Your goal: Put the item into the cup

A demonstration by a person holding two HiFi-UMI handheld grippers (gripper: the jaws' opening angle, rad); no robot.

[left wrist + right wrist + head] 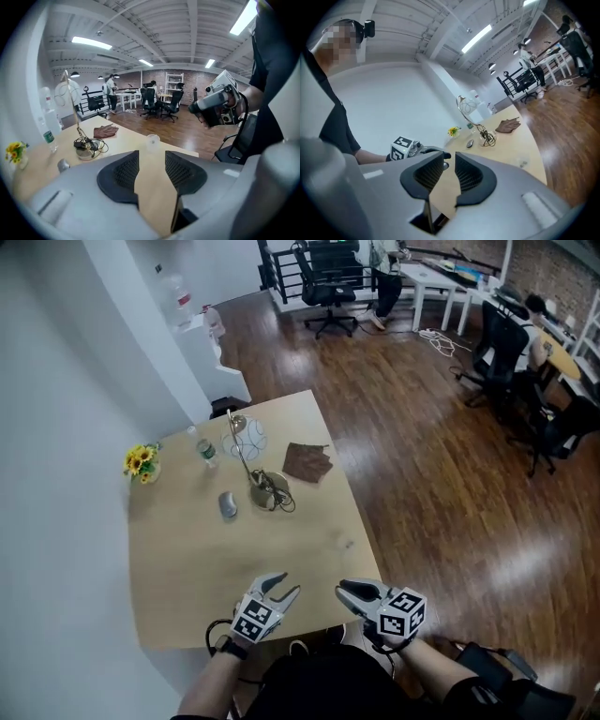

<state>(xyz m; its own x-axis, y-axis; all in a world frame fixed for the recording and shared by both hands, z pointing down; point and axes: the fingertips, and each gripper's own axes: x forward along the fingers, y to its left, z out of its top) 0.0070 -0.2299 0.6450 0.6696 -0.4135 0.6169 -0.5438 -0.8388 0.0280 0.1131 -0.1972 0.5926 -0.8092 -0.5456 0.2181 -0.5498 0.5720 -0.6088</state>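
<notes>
A small clear cup (pixel 345 543) stands near the wooden table's (pixel 187 568) right edge; it also shows in the left gripper view (pixel 152 140) straight beyond the jaws. A grey oval item (pixel 228 505) lies mid-table, left of the lamp base. My left gripper (pixel 286 587) and right gripper (pixel 345 591) hover side by side over the table's near edge, both open and empty. In the left gripper view the left gripper (pixel 151 158) shows bare table between its pads. The right gripper (pixel 449 161) likewise holds nothing.
A wire-globe lamp (pixel 246 457) with a tangled cord, a brown cloth (pixel 307 462), a water bottle (pixel 206 453) and yellow flowers (pixel 141 462) sit at the table's far half. A white wall runs along the left; office chairs and desks stand far back.
</notes>
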